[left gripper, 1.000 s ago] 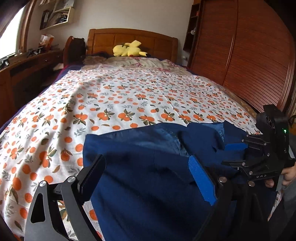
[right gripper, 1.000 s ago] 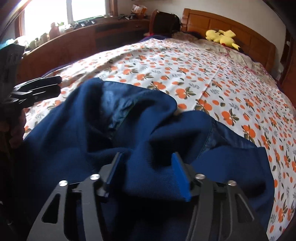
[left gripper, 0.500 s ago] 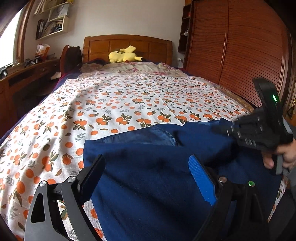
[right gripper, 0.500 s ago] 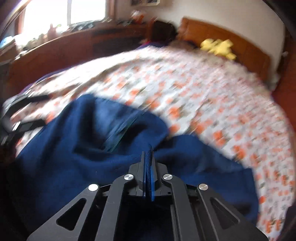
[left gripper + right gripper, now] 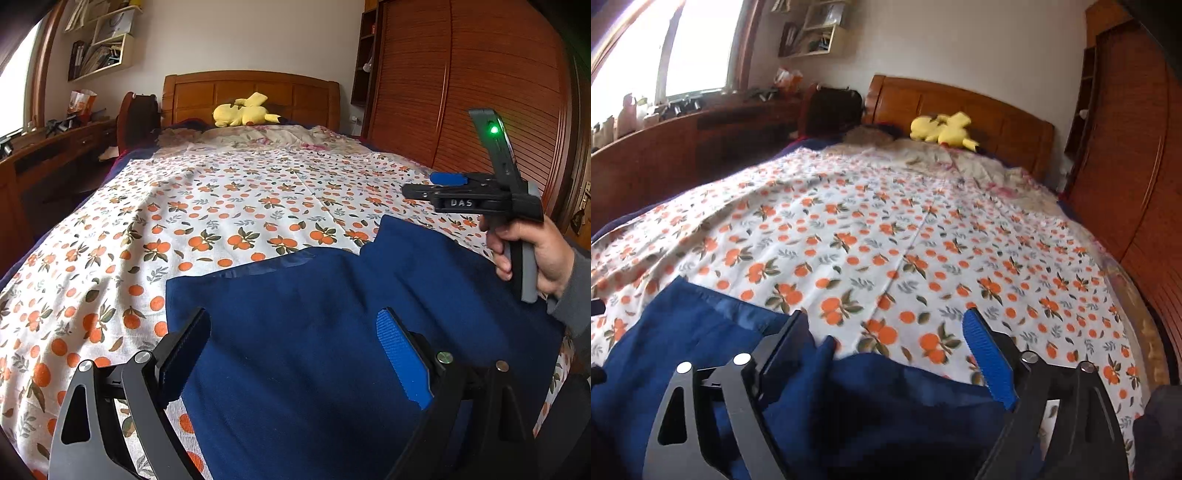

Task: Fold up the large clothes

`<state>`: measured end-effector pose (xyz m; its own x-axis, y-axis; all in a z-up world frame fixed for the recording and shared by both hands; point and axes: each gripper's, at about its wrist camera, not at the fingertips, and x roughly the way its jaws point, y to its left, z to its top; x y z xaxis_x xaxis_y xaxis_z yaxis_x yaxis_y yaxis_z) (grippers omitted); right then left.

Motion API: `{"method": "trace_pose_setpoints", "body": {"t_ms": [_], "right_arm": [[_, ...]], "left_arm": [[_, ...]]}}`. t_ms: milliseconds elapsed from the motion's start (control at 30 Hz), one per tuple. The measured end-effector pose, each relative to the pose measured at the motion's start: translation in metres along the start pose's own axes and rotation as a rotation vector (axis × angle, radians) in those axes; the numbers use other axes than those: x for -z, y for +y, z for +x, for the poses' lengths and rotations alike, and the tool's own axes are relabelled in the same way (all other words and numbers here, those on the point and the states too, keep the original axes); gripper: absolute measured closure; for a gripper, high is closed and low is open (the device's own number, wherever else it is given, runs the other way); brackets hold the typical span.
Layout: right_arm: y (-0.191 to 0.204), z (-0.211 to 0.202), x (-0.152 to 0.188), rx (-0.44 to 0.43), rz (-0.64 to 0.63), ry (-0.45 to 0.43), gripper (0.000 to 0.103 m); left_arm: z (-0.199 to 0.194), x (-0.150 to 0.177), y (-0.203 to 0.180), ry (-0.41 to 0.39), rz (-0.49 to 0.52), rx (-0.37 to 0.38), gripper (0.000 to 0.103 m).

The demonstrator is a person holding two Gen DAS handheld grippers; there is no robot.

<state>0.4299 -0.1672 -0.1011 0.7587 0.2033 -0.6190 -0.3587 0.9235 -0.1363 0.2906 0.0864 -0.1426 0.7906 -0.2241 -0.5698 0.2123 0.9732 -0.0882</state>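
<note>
A dark blue garment (image 5: 369, 280) lies folded and fairly flat on the near end of the bed, its lighter lining showing along the far edge. My left gripper (image 5: 293, 321) hovers low over it, jaws wide and pads not pressing the cloth. My right gripper (image 5: 424, 184), held in a hand (image 5: 532, 251), hangs above the garment's right side. In the right wrist view the right gripper (image 5: 886, 321) is opening with nothing between its fingers. The garment (image 5: 701, 339) lies below and to its left.
The bed sheet (image 5: 229, 206) with an orange print stretches bare beyond the garment. A yellow plush toy (image 5: 242, 112) rests by the wooden headboard (image 5: 251, 92). A wooden wardrobe (image 5: 461, 92) runs along the right, and a desk (image 5: 44, 147) along the left.
The right gripper shut on a bunched fold of the garment, then let it go, opened and rose. The garment now lies flatter. The left gripper stayed in place, open.
</note>
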Motion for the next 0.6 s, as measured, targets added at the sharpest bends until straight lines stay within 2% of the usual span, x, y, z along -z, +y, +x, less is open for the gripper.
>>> {"method": "trace_pose_setpoints", "body": {"t_ms": [100,200,300,367,467,600], "right_arm": [[-0.020,-0.001,0.011,0.044,-0.023,0.043,0.024],[-0.055,0.006,0.028,0.071,0.031,0.124,0.038],[-0.093,0.026,0.053,0.089,0.115,0.231,0.042],[-0.113,0.039,0.068,0.100,0.170,0.283,0.048],[-0.134,0.056,0.086,0.075,0.254,0.349,0.049],[-0.148,0.068,0.097,0.053,0.317,0.410,0.049]], "left_arm": [[-0.004,-0.001,-0.004,-0.001,0.008,0.005,0.007],[-0.011,-0.004,-0.009,-0.009,0.017,0.012,0.007],[-0.019,-0.008,-0.017,-0.028,0.022,0.029,0.003],[-0.023,-0.009,-0.023,-0.033,0.021,0.044,0.003],[-0.022,-0.009,-0.031,-0.031,0.024,0.072,0.003],[-0.017,-0.005,-0.038,-0.014,0.048,0.061,0.003]]}}
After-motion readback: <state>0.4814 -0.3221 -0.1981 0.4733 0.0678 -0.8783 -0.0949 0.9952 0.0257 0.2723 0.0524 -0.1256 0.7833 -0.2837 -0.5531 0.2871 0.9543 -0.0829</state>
